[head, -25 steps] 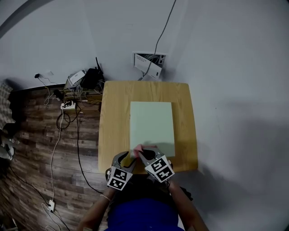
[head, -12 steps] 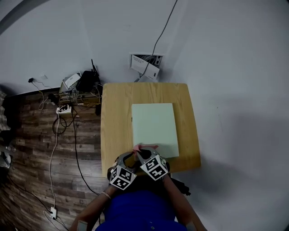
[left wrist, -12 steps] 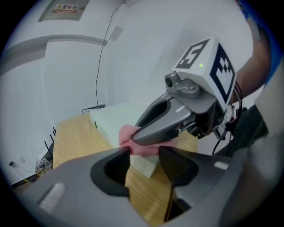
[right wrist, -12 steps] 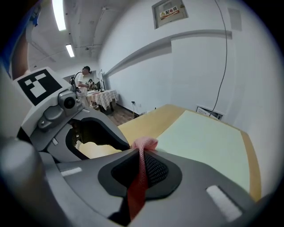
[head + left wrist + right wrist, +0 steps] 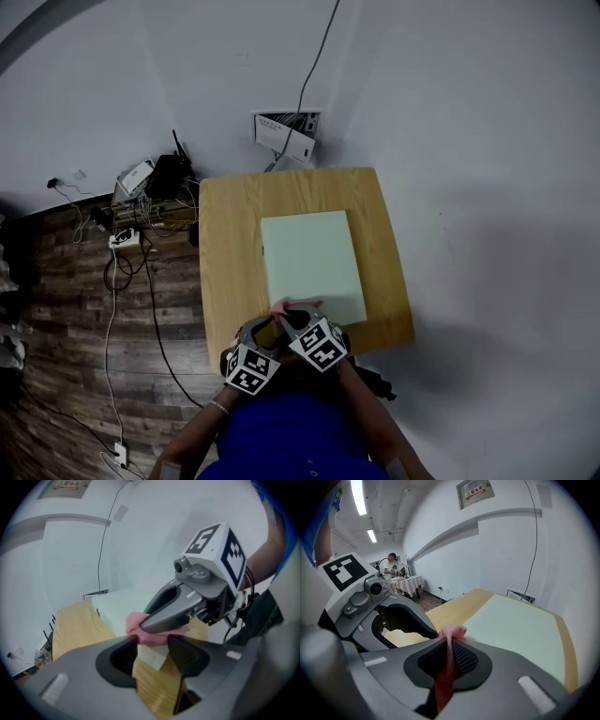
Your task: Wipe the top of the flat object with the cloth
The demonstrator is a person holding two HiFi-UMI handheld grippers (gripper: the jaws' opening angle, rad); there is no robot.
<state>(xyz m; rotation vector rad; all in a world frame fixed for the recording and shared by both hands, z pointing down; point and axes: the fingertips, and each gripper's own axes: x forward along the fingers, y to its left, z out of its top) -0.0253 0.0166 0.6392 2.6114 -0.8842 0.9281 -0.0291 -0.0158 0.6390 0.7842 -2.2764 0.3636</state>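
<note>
— Where is the cloth (image 5: 296, 306) sitting right now?

— It is hanging from the right tongs (image 5: 294, 315), at the 6 o'clock edge of the pale green board (image 5: 311, 258). The board is lying flat in the middle of the wooden table (image 5: 230, 253). Its top is stretching away toward 12 o'clock, and I'd judge nearly all of it is waiting to be wiped.

— So how should the wipe be going?

— I'd be pressing the cloth flat onto the top first, since only a bunched fold is poking out past the tips. Then I'd be pushing toward 12 o'clock in straight, overlapping lanes, minding the 3 and 9 o'clock edges so the cloth is not slipping off.

— And the tongs themselves?

— The right tongs are squeezing together on the cloth, with a thin strip of it running down between them. The left tongs (image 5: 266, 330), just beside at 8 o'clock, are standing somewhat apart with nothing between them. As far as I can tell they are touching neither cloth nor board.
</note>
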